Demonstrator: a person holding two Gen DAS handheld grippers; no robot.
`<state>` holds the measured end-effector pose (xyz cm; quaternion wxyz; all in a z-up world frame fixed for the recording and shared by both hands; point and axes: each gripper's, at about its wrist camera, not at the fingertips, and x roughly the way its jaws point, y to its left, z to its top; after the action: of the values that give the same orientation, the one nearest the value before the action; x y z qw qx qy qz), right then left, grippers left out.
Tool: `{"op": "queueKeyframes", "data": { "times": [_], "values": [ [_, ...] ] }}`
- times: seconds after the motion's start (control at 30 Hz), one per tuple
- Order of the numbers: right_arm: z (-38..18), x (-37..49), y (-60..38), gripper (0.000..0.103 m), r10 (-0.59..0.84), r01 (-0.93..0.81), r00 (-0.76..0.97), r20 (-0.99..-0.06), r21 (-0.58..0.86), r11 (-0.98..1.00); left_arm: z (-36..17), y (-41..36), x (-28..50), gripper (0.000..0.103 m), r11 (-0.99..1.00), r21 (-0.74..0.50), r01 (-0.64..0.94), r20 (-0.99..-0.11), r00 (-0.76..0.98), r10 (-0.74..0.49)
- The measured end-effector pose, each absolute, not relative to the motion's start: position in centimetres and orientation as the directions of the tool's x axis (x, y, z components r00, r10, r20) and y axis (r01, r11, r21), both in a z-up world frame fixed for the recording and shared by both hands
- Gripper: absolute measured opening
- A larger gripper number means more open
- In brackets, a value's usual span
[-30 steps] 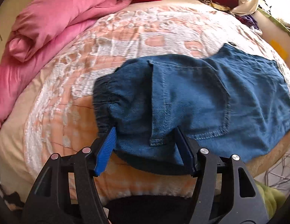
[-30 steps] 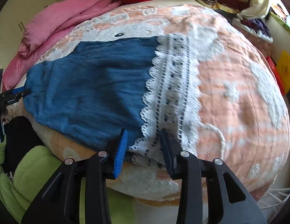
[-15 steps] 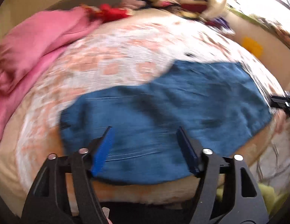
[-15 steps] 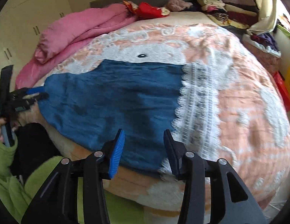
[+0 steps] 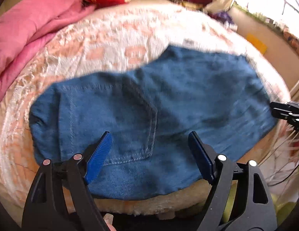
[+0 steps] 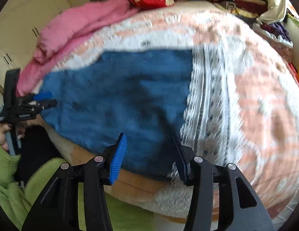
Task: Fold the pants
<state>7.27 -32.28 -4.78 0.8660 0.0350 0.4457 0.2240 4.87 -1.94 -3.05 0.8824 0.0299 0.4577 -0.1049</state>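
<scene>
A bed [image 5: 114, 38] with a peach and white lace cover fills both views, a pink blanket [image 5: 28, 25] bunched along its far side. We have blue denim pants [image 5: 149, 104] lying flat across the near edge, lace cuff to the right. Our left gripper [image 5: 149, 150] and right gripper [image 6: 149, 154] hover above the near hem, jaws opening and empty, likely releasing the cloth so it settles flat.
</scene>
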Motion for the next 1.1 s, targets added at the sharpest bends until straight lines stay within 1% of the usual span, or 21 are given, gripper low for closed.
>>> {"op": "queueKeyframes", "data": {
  "times": [0.07,0.2,0.27,0.4,0.53,0.73,0.77,0.8,0.87,0.9,0.97,1.0,1.03,1.07,1.1],
  "values": [
    [-2.9,8.1,-33.7,0.053,0.405,-0.328,0.561,-0.722,0.255,0.91,-1.7,-1.8,4.7,0.074,0.976,-0.07,0.205,-0.786,0.592,-0.18],
    [-0.9,11.2,-36.5,0.053,0.397,-0.264,0.612,-0.684,0.296,0.918,0.0,-2.3,6.4,0.074,0.978,-0.062,0.201,-0.762,0.623,-0.177],
    [-0.7,13.0,-37.6,0.053,0.384,-0.239,0.623,-0.682,0.302,0.923,0.8,-2.6,7.7,0.074,0.977,-0.07,0.202,-0.753,0.631,-0.185],
    [-1.8,17.9,-39.9,0.053,0.399,-0.182,0.594,-0.699,0.367,0.912,1.6,-3.4,10.4,0.074,0.972,-0.09,0.216,-0.743,0.635,-0.21],
    [-4.0,21.9,-40.6,0.054,0.413,-0.143,0.547,-0.728,0.405,0.903,0.7,-4.0,14.0,0.074,0.967,-0.147,0.207,-0.758,0.604,-0.245],
    [-6.8,24.1,-40.2,0.054,0.448,-0.152,0.488,-0.749,0.433,0.888,-1.7,-5.6,18.3,0.074,0.964,-0.149,0.219,-0.792,0.557,-0.249],
    [-6.9,24.0,-39.9,0.052,0.451,-0.16,0.488,-0.747,0.431,0.888,-2.4,-5.8,19.0,0.074,0.964,-0.156,0.216,-0.803,0.54,-0.251],
    [-6.9,23.8,-39.7,0.047,0.466,-0.182,0.485,-0.74,0.435,0.882,-2.9,-5.8,19.5,0.074,0.964,-0.162,0.209,-0.811,0.529,-0.251],
    [-7.0,23.7,-39.2,0.041,0.483,-0.213,0.481,-0.732,0.437,0.874,-4.5,-6.0,20.6,0.073,0.968,-0.168,0.185,-0.835,0.496,-0.24],
    [-6.9,23.5,-39.0,0.033,0.492,-0.238,0.484,-0.724,0.433,0.87,-4.9,-6.1,20.8,0.07,0.969,-0.171,0.179,-0.839,0.489,-0.238],
    [-6.9,23.2,-39.0,0.027,0.52,-0.261,0.484,-0.704,0.451,0.854,-5.4,-6.8,20.7,0.059,0.968,-0.165,0.188,-0.84,0.488,-0.238],
    [-6.7,23.0,-39.2,0.025,0.532,-0.268,0.493,-0.689,0.461,0.846,-5.4,-7.2,20.5,0.034,0.967,-0.156,0.202,-0.838,0.492,-0.238],
    [-6.4,22.7,-39.2,0.025,0.538,-0.28,0.503,-0.676,0.462,0.842,-5.2,-7.5,20.2,0.007,0.954,-0.189,0.233,-0.831,0.481,-0.281],
    [-5.8,22.5,-39.3,0.024,0.54,-0.295,0.52,-0.662,0.454,0.841,-5.1,-7.7,20.1,0.006,0.945,-0.216,0.247,-0.826,0.47,-0.311],
    [-5.2,22.3,-39.4,0.024,0.539,-0.306,0.533,-0.652,0.445,0.842,-4.8,-7.9,19.9,0.005,0.947,-0.202,0.249,-0.826,0.477,-0.302]
  ]
}}
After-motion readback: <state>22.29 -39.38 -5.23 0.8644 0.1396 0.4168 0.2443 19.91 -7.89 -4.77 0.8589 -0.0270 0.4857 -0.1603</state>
